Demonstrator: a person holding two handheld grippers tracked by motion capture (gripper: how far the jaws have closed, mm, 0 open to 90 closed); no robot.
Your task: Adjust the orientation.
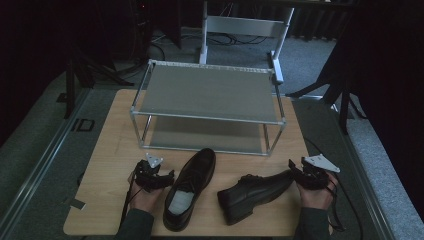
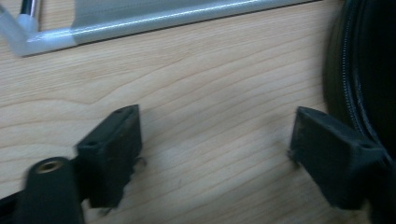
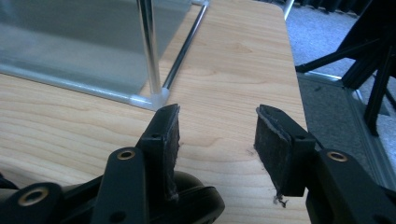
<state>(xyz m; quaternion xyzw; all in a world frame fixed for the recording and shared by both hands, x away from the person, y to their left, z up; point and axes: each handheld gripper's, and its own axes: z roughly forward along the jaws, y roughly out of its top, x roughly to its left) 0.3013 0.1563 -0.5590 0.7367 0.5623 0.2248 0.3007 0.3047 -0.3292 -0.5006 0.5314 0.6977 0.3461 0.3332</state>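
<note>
From the high view I see the two-tier shoe rack [image 1: 207, 95] across the upper middle of the frame, standing on the wooden table [image 1: 110, 165]. Both of its grey shelves are bare, as far as I can see. The two black shoes sit on the table in the lower middle: the left shoe [image 1: 190, 187] points its toe up toward the rack, and the right shoe [image 1: 255, 192] lies slanted, its toe toward the lower left and its heel toward the right.

My left tool [image 1: 167, 177] is at the lower left, just beside the left shoe. In the left gripper view its jaws stand wide apart over bare wood with nothing between them, and that shoe's black edge [image 2: 364, 70] fills the right side of the frame, right next to the right-hand jaw.

My right tool [image 1: 295, 170] is at the lower right by the right shoe's heel. The right gripper view shows its jaws partly open and empty, a dark rounded bit of shoe [image 3: 196, 200] at the bottom beside the left-hand jaw, and the rack's corner post [image 3: 149, 51] in the upper left, detail the high view lacks.
</note>
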